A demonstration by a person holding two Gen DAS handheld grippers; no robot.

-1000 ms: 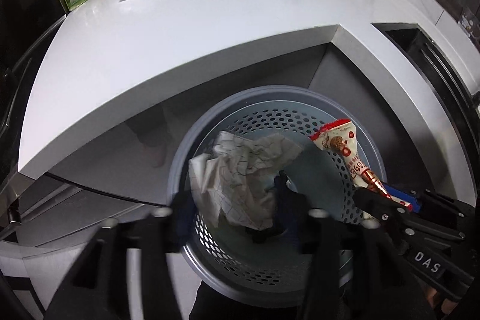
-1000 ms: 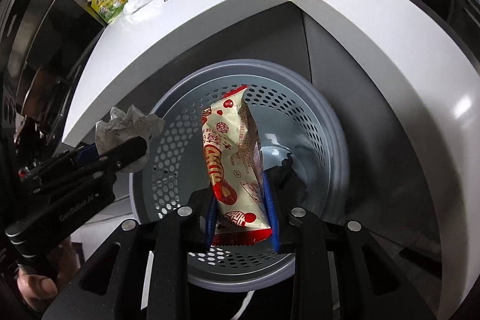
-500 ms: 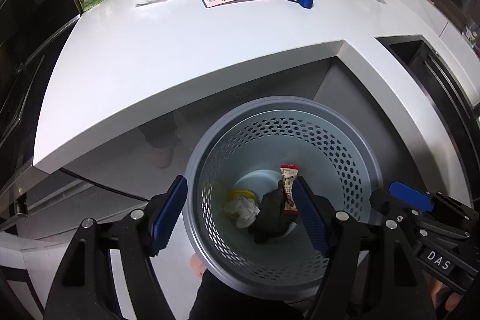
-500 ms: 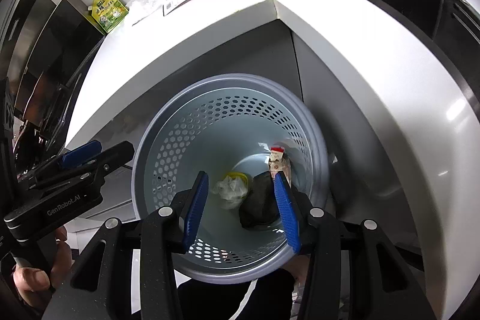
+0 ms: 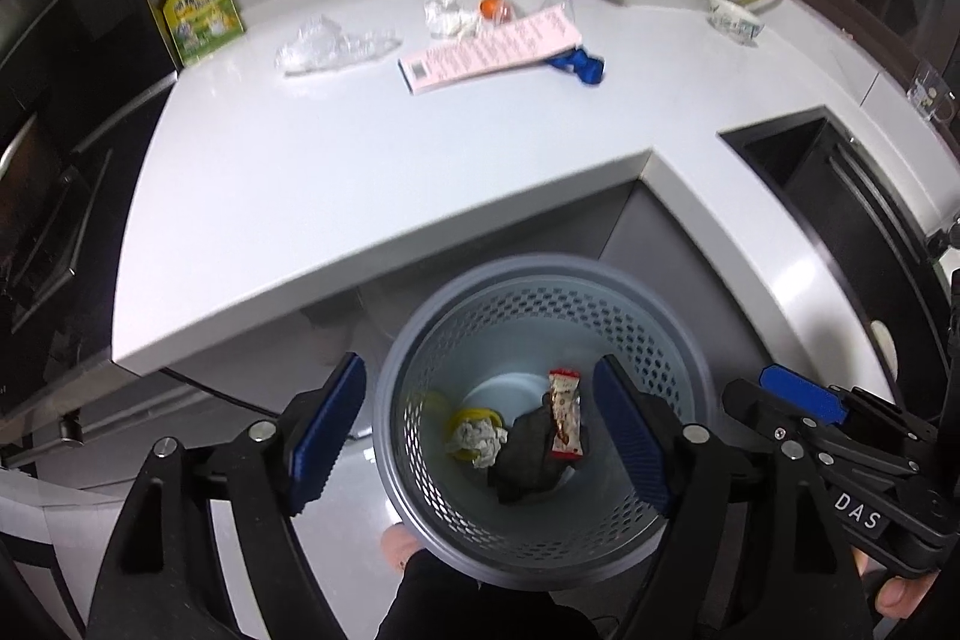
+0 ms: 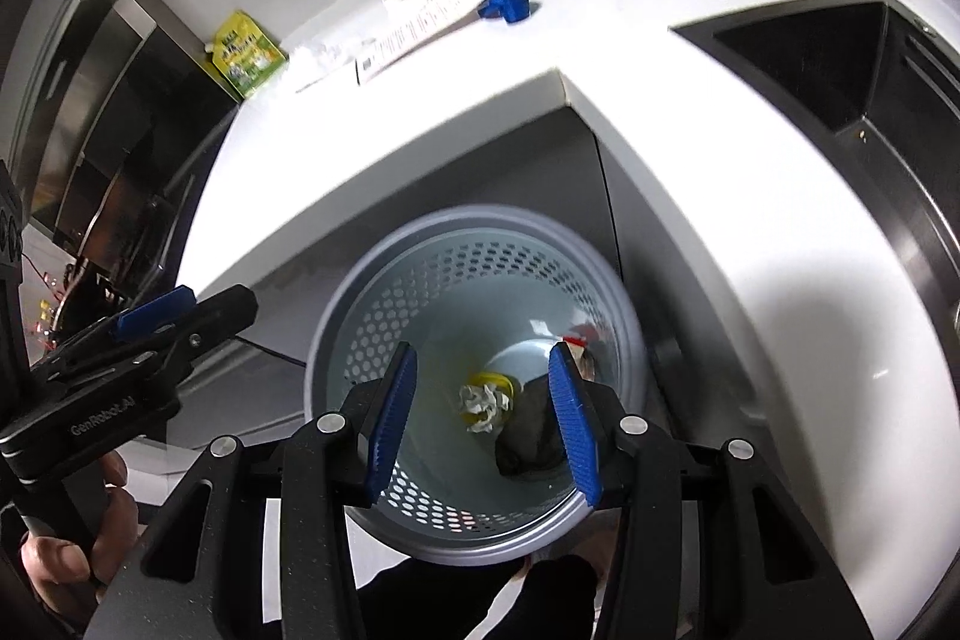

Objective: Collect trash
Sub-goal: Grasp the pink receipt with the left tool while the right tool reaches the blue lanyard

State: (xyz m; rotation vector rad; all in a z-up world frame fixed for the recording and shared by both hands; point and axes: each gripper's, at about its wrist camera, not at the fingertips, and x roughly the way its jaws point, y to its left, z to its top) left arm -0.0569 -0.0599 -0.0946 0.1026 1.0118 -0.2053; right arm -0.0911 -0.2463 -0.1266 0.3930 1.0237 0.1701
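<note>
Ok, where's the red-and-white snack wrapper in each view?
Left wrist view: the snack wrapper stands in the bin, right of centre, against the dark wad.
Right wrist view: only its red top shows, behind the right pad.
Shared landmark: the crumpled white paper on the bin floor.

"DAS" on right hand-held gripper [image 5: 798, 403]; "GenRobot.AI" on left hand-held gripper [image 6: 180, 307].
</note>
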